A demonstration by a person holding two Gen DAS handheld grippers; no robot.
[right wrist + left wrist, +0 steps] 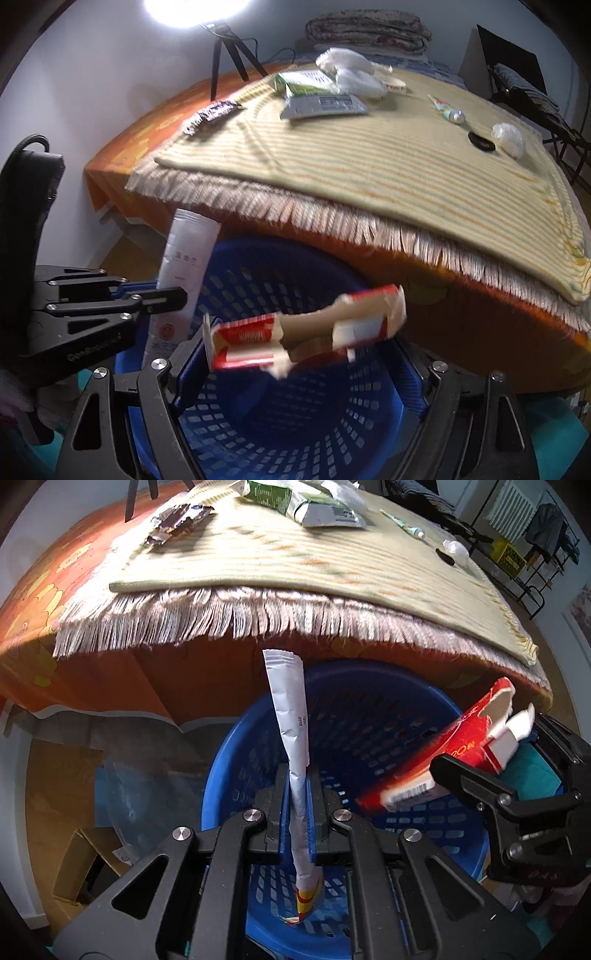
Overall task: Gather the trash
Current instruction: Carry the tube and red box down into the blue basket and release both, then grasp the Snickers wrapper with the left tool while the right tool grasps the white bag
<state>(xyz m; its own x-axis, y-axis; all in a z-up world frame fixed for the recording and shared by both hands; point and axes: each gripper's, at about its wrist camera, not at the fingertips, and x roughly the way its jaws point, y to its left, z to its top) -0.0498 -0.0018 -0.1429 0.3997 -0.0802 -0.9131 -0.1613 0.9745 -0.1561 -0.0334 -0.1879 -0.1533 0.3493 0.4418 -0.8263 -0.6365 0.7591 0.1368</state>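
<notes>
**Left wrist and right wrist views: two pieces of trash held over the collecting basket**

Left wrist view: the left gripper point(299, 808) has its fingers point(281, 812) closed narrowly on a long white sachet point(290, 709), which stands upright between them, its printed lower end hanging below the pads and its upper end rising toward the fringe of the striped cloth point(295, 565). The grip sits directly above the blue perforated basket point(369, 709), a position that suits a straight drop. At right, the right gripper point(491, 790) appears beside a torn red carton point(443, 760).

Right wrist view: the right gripper point(299, 365) has its fingers point(184, 365) spread wide, and the red carton point(303, 332) lies crosswise in the gap between them, blurred and over the basket point(295, 424); whether any pad touches it cannot be told, and it is judged to be released or nearly so. Further trash lies on the table point(118, 162): a dark wrapper point(210, 112), a green-and-grey packet point(314, 92), white crumpled plastic point(351, 70), a small tube point(448, 109) and a clear wad point(509, 138).
</notes>
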